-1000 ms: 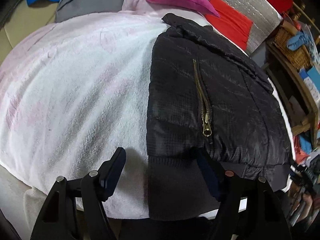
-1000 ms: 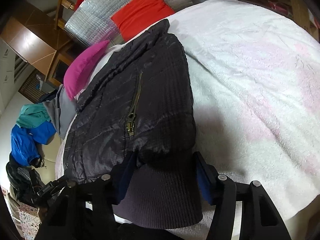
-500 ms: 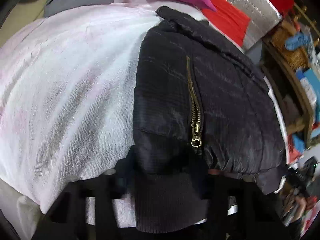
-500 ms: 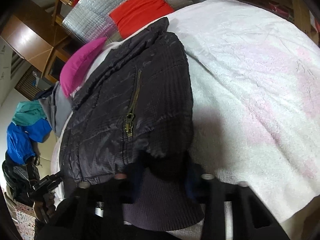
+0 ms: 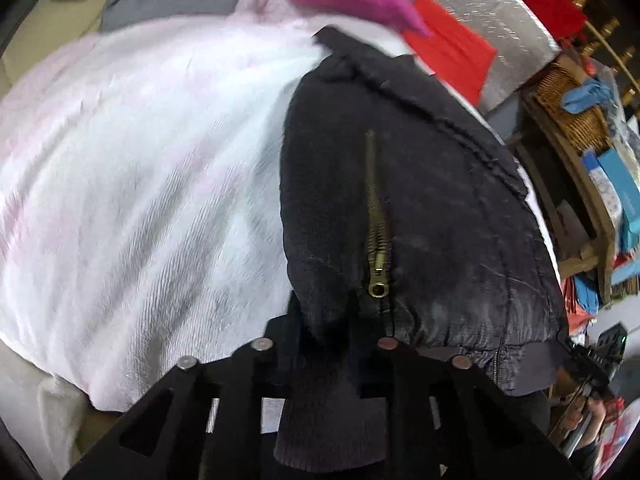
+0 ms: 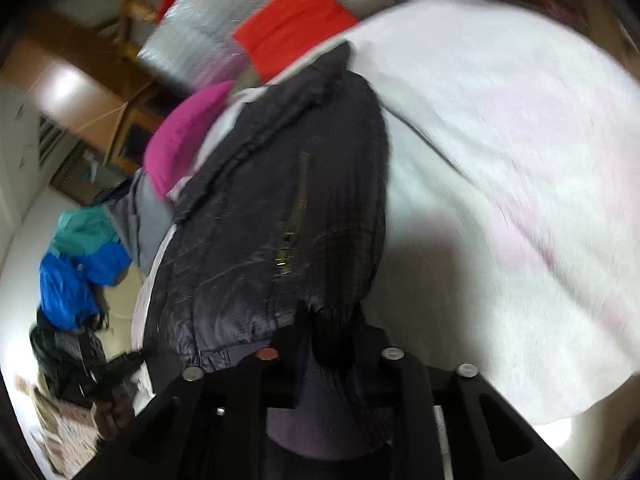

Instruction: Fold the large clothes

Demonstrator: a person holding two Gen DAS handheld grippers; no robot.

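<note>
Both grippers have closed since a second ago: the left gripper (image 5: 324, 320) and right gripper (image 6: 332, 332) each pinch the ribbed hem of the black puffer jacket (image 5: 420, 208) lying on the pale blanket (image 5: 140, 184). Soft, bulky, probably slippery shell; the knit hem offers the surer hold.

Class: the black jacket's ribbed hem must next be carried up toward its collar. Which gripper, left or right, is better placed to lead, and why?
Neither clearly: the left gripper and right gripper are both shut on the jacket at its ribbed hem, so a two-handed lift suits best.
</note>
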